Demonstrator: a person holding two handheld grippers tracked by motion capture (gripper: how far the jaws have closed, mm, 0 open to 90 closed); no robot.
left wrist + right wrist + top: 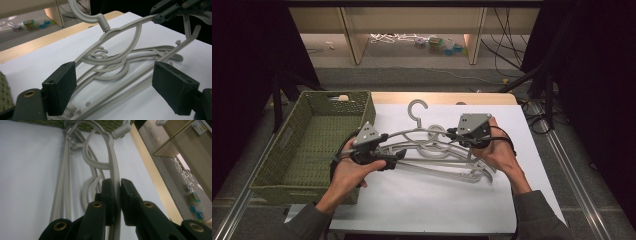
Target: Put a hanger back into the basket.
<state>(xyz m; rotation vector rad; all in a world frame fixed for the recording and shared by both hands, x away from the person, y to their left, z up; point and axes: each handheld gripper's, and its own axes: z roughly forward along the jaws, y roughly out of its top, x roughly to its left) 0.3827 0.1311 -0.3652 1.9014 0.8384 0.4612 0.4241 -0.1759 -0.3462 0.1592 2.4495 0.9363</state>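
Between the right jaws: one arm of a pale grey plastic hanger (115, 173), pinched tight by the two black pads at the lower centre of the right gripper view.
Right gripper (451, 134): right of centre in the high view, held in the person's right hand (499, 152), jaws pressed together on that hanger's shoulder.
Left jaws: spread wide in the left gripper view, one black pad at lower left and one at lower right, with hanger arms running through the gap; neither pad touches them.
Left gripper (401, 154): left of centre in the high view, held in the person's left hand (349, 170), pointing toward the hangers.
Held hanger: tilted, its gripped end raised off the sheet; its hook (82, 11) curves at the top of the left gripper view.
Other hangers (447, 165): several of the same grey kind, lying tangled at the middle of the high view, just beneath the held one.
White sheet (412, 200): covers the tabletop under the hangers, filling the lower centre of the high view.
Green woven basket (282, 190): at the left of the high view, just beside the sheet's left edge and near the left hand.
Wooden table edge (442, 97): a light strip beyond the sheet, upper centre of the high view.
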